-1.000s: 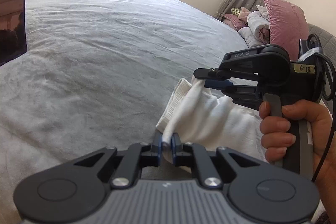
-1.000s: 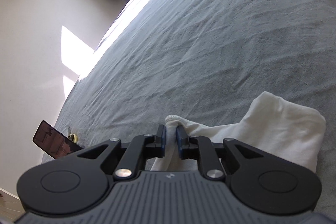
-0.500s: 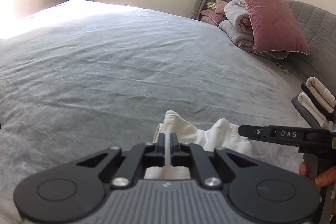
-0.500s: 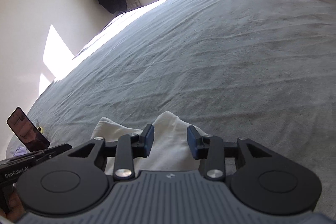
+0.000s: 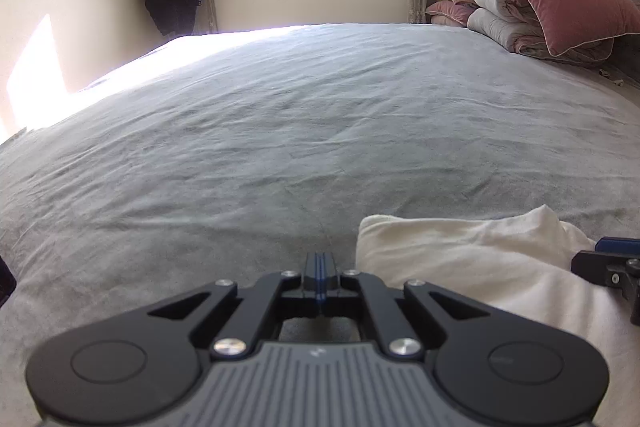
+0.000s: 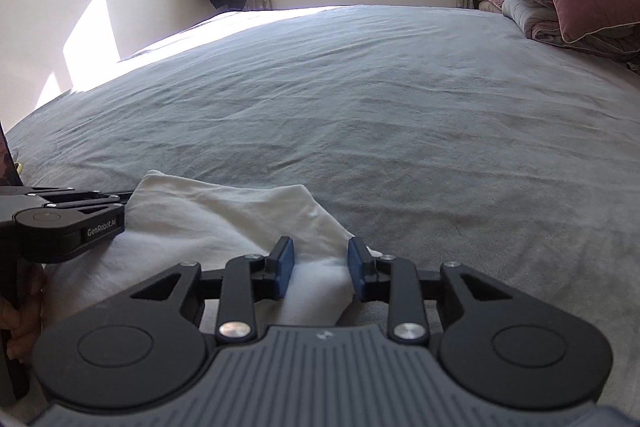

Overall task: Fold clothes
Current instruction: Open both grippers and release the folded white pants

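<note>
Right wrist view: bed [image 6: 400,107] is carrying my white garment [image 6: 208,219] at its near edge.
Right gripper [image 6: 320,269]: jaws closing, straddling garment corner.
Left gripper [image 5: 320,273]: clenched, empty, beside garment [image 5: 460,255].

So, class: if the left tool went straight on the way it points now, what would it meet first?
Probably the grey bedspread just ahead of the shut left tool; the white garment lies to its right, seemingly off that line, though depth is unclear.
</note>
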